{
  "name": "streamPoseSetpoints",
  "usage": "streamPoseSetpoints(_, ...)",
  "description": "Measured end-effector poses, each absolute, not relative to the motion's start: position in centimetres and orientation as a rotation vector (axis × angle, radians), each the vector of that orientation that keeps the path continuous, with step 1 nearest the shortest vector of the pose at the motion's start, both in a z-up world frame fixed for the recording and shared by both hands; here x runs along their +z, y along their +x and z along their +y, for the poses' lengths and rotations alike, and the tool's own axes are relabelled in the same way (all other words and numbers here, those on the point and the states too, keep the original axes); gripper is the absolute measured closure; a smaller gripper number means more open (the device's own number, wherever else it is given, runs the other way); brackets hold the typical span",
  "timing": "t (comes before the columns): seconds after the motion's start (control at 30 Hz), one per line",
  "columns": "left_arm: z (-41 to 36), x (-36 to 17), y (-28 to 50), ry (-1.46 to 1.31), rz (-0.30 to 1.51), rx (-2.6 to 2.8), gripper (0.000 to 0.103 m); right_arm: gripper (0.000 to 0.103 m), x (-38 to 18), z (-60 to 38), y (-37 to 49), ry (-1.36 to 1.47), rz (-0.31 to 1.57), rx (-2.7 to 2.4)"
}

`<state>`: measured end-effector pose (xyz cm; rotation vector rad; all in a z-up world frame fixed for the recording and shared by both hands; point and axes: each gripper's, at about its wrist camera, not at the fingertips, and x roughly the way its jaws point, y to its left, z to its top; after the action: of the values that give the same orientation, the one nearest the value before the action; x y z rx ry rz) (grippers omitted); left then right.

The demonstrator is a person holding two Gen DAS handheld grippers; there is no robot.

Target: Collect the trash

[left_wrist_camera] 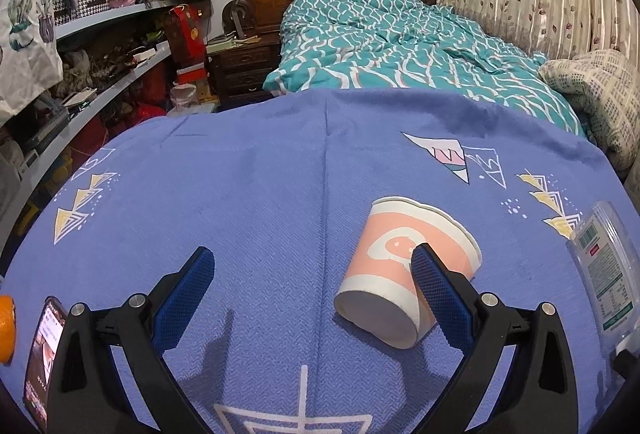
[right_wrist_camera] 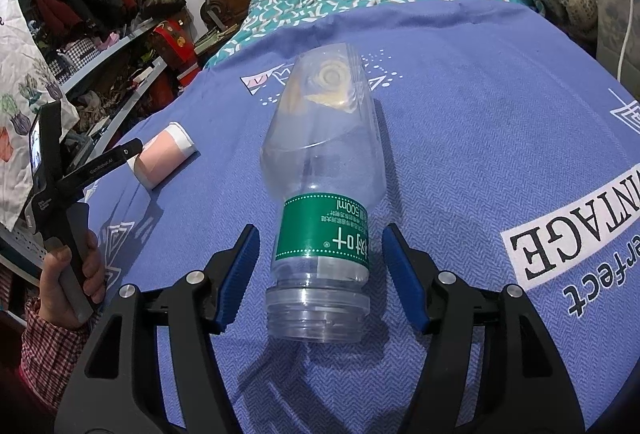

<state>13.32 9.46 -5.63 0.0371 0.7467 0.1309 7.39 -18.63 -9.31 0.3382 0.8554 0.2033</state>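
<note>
- A blue cloth (left_wrist_camera: 260,193) with white and yellow shapes is covering the flat top where the trash is lying.
- A pink and white paper cup (left_wrist_camera: 404,274) is lying on its side on the cloth. Its flat bottom is pointing at the left camera, so I cannot tell if anything is in it.
- The left gripper (left_wrist_camera: 312,274) is standing spread wide, with nothing pinched. Its right blue pad is sitting in front of the cup's side, and I cannot tell if it is touching. Its left pad is well apart from the cup.
- A clear plastic bottle (right_wrist_camera: 324,193) with a green label is lying on the cloth too. It is looking empty, with no water showing inside. Its wide bottom is pointing at the right camera.
- The right gripper (right_wrist_camera: 320,270) is standing spread, with the bottle's bottom part between its 2 blue pads. There is a gap on each side, so it is not pinching.
- A hand (right_wrist_camera: 68,286) with a checked sleeve is holding the left gripper's handle.
- A bed with a green and white blanket (left_wrist_camera: 400,45) is sitting behind the cloth.
</note>
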Motion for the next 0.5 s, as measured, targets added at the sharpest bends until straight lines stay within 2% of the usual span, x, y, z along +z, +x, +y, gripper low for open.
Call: streamPoseSetpoints(0.5, 9.56, -5.56, 13.24, 0.045, 0.742, 0.139, 0.007, 0.036, -9.25, -18.16, 7.07, 0.343, 0.842, 0.208)
